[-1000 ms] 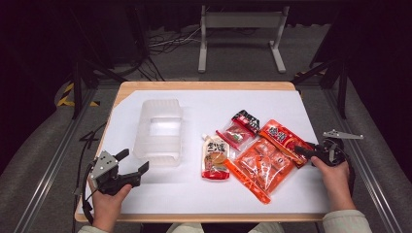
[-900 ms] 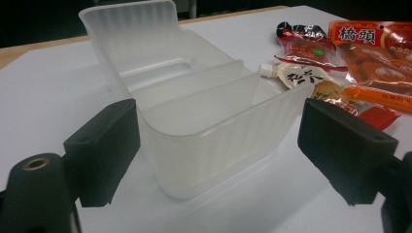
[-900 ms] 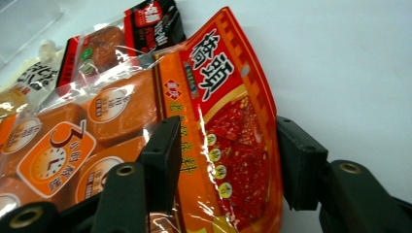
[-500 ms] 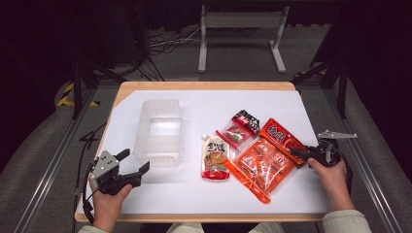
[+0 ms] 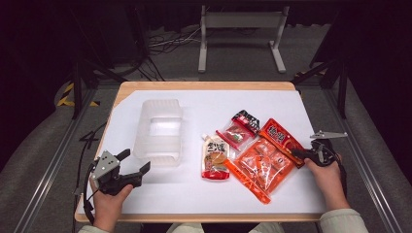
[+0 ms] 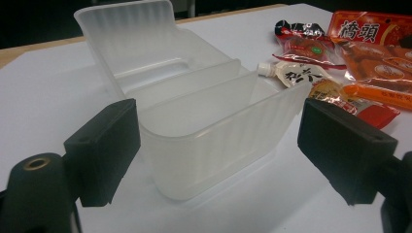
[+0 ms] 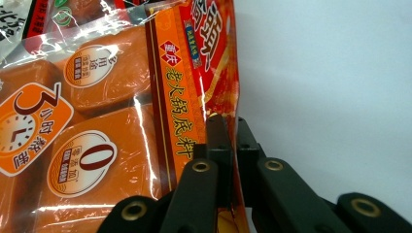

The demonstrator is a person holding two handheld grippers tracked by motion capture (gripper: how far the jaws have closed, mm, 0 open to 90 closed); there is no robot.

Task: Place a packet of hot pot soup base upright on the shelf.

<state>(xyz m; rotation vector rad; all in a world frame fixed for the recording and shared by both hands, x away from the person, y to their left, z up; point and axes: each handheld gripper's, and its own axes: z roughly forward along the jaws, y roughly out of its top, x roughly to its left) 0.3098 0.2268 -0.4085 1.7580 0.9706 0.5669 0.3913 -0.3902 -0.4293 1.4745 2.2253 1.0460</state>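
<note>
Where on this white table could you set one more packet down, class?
Bare white sheet lies behind the translucent plastic box, along the table's far edge, and along the near edge. The cluster of red and orange sauce packets crowds the right.

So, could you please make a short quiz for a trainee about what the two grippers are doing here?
1. What does the right gripper pinch?
A. the edge of the red packet
B. the white spout pouch
C. a bottle
2. True or false: the left gripper is shut on the clear container.
3. How many food packets lie to the right of the container in the high view?

Key
1. A. Its jaws have just been closing, and the packet's edge is between them.
2. False. Its jaws stand wide open, short of the container.
3. Four.
</note>
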